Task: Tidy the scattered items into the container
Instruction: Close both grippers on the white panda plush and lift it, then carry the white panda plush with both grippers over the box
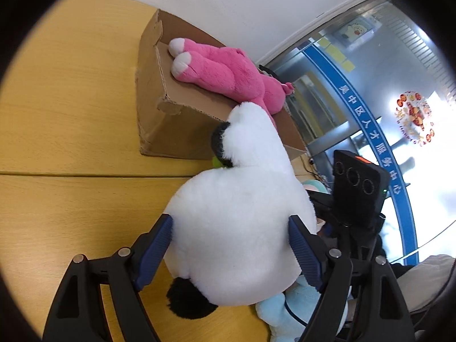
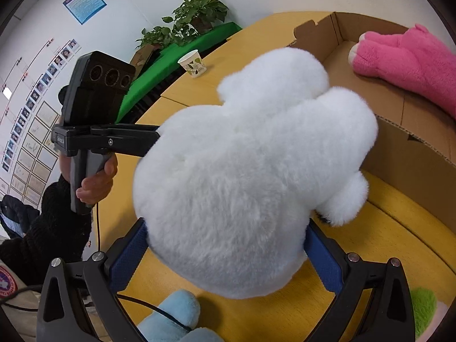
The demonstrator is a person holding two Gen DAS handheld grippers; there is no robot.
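While both grippers, left (image 1: pixel 229 252) and right (image 2: pixel 226 252), clamp the white plush (image 1: pixel 236 228) over the table (image 1: pixel 71 131), keep the squeeze even and lift together. Clear the box (image 1: pixel 159 131) wall first, then lower beside the pink plush (image 1: pixel 228 71) already inside. Blue plush (image 2: pixel 173 316) waits underneath.

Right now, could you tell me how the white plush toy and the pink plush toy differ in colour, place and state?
The white plush toy has white fur with black patches; the pink plush toy is pink with pale paw tips. The white one is outside the cardboard box, above the table; the pink one lies in the box. The white one sits between the fingers of both the left gripper and the right gripper; the pink one is untouched. Both are soft, furry toys.
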